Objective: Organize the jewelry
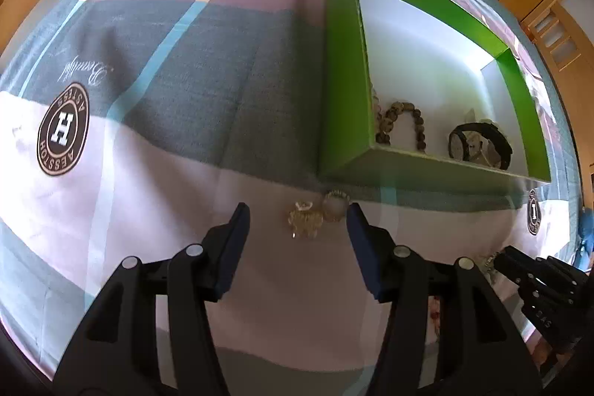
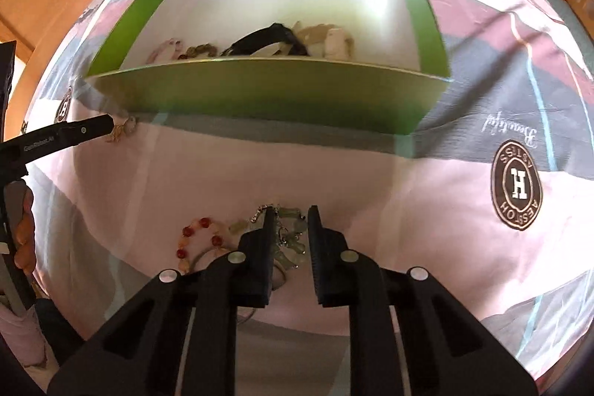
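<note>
Left hand-held gripper (image 1: 297, 210) jaws apart, empty; yellow bracelet (image 1: 310, 218) on bed between tips, green box (image 1: 341, 80) at 12 o'clock. Right hand-held gripper (image 2: 291, 216) narrowed around pale green bracelet (image 2: 291, 240), contact unclear.

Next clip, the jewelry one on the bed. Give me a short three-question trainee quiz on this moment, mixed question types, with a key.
1. True or false: the black watch lies on the bedspread outside the green box.
2. Which piece lies between the open fingers of the left tool?
A. a pale yellow beaded bracelet
B. a red beaded bracelet
C. a black watch
3. Fill in: the right tool hangs over a pale green piece with a silver ____.

Key: 1 false, the watch is inside the box. 2 A, the pale yellow beaded bracelet. 3 chain; the pale green piece lies beside the red beaded bracelet.
</note>
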Available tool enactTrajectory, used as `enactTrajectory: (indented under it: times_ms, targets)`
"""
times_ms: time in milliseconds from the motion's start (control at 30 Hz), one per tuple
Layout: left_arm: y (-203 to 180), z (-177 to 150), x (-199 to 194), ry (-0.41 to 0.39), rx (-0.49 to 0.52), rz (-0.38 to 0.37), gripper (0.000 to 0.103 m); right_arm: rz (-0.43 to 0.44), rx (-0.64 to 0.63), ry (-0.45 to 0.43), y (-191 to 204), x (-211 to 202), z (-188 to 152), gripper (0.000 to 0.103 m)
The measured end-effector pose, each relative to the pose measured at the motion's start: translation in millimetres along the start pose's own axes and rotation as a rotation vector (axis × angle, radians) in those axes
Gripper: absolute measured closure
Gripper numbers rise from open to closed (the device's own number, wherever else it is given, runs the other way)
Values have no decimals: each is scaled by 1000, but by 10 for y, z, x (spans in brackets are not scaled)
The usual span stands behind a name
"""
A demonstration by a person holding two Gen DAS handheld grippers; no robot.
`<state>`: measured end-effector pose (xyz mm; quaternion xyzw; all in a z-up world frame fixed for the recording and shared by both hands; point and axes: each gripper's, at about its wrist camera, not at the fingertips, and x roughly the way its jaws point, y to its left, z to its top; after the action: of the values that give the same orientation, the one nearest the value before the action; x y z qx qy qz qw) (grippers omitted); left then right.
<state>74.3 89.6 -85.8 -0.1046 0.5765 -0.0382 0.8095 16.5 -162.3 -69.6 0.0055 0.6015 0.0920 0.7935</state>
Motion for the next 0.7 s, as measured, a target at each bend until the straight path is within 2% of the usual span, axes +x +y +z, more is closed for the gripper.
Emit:
enactTrajectory:
  times_ms: [67,133,200,233,333,467,600,633,700]
  targets:
    - [-28,14,39,6,6,-5,50,12,10,17,-37,39,23,86]
    - [-69,12,101,25,20,2,60,11,15,29,-48,70,43,86]
    - [-115,-8,151,43,39,11,80,10,19,26,-79,65,61,87]
    - [-131,-19,155,44,47,13,82,11,25,19,-90,45,68,87]
    - [-218,-63,119,49,79,-26,82,1,41,-12,-151,-50,118,87]
    - [-495,-238,103,89,183,-80,82,3,82,-29,-260,-99,172,87]
    - [-700,-356,156,125,260,-82,81,68,114,44,-344,8,189,85]
    - [-707,-348,143,120,261,-81,80,77,114,55,-353,35,186,84]
    - [-683,-331,83,109,251,-99,69,75,98,69,-303,77,167,80]
